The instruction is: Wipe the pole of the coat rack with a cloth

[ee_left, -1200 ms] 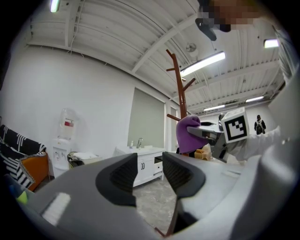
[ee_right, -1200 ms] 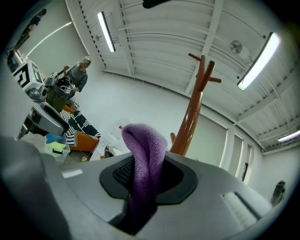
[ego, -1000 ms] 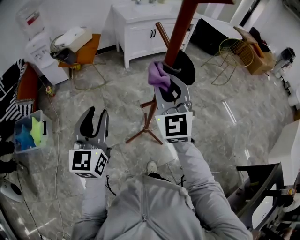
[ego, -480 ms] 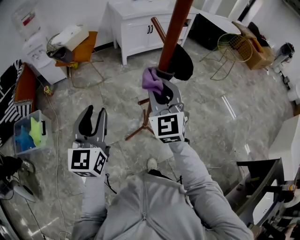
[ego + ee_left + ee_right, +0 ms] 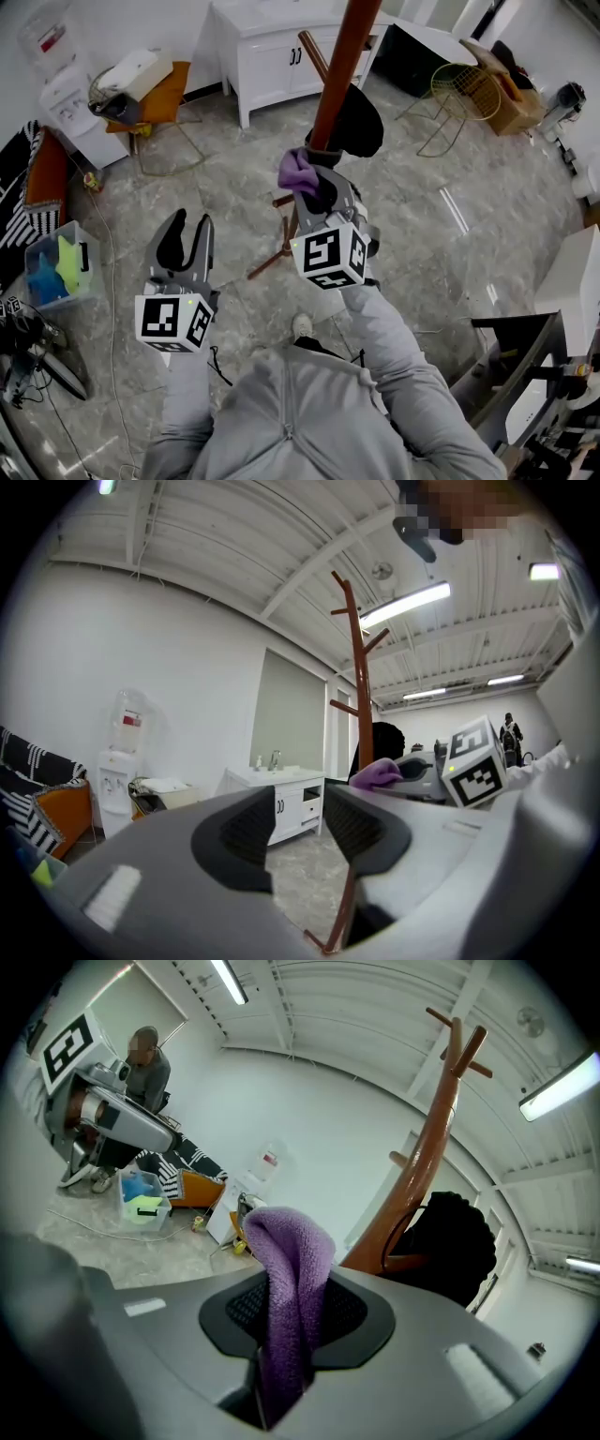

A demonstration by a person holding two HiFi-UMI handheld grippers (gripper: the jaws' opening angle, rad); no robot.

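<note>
left tongs [image 5: 190, 232] hang low at the person's left in the head view, arm tucked close, jaws spread with nothing between. right tongs [image 5: 314, 187] reach forward on a stretched grey sleeve [image 5: 380, 328], pinching a purple cloth [image 5: 296, 171] just beside the reddish-brown coat rack pole [image 5: 339, 66]. a clear bin [image 5: 47, 242] on the floor holds blue and yellow-green items. left gripper view: jaws apart, pole [image 5: 359, 667] beyond them. right gripper view: jaws pressed on the cloth [image 5: 292, 1269], pole [image 5: 424, 1180] close behind.
</note>
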